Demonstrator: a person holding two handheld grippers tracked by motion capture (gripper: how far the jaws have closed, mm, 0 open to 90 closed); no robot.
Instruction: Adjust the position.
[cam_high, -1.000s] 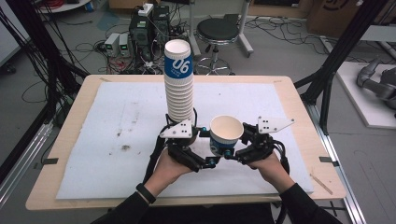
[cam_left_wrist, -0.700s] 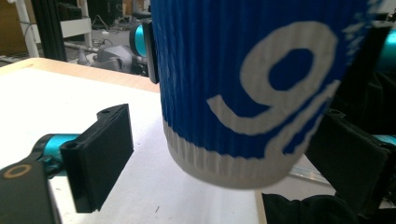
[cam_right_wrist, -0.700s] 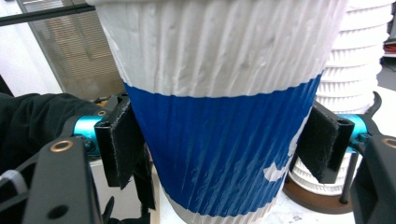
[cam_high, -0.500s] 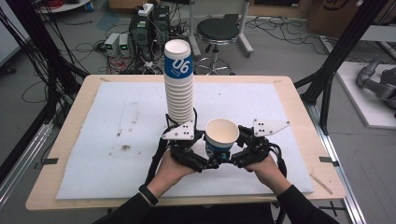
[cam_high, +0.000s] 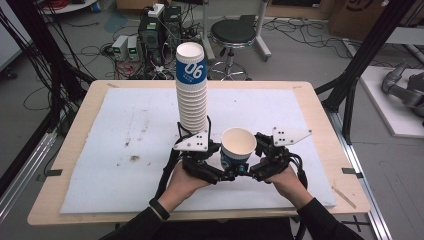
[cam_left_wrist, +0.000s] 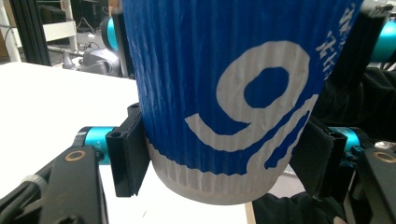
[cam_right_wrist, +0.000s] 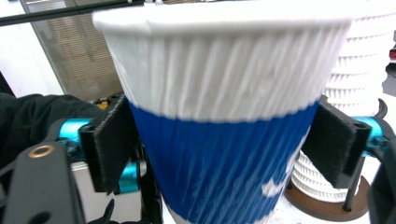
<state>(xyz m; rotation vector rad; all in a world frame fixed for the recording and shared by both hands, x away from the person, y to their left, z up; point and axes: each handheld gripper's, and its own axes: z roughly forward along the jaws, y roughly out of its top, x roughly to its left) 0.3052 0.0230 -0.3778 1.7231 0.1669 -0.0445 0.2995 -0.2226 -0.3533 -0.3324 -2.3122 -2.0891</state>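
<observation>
The single paper cup (cam_high: 238, 147) has slid leftward since the earlier frame, and the left tool (cam_high: 220, 172) has just closed, clamped low on its ribbed blue wall. The right tool (cam_high: 248, 170) has just been opening, pads easing off. Handover nearly done; the cup stack (cam_high: 192, 90) waits just behind the left tool.

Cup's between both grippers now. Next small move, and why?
Probably draw the right gripper back off the cup. The left gripper has just closed, pads pressing the cup's base. The right jaws have just been opening, their pads apart from its wall, so the handover looks done.
</observation>
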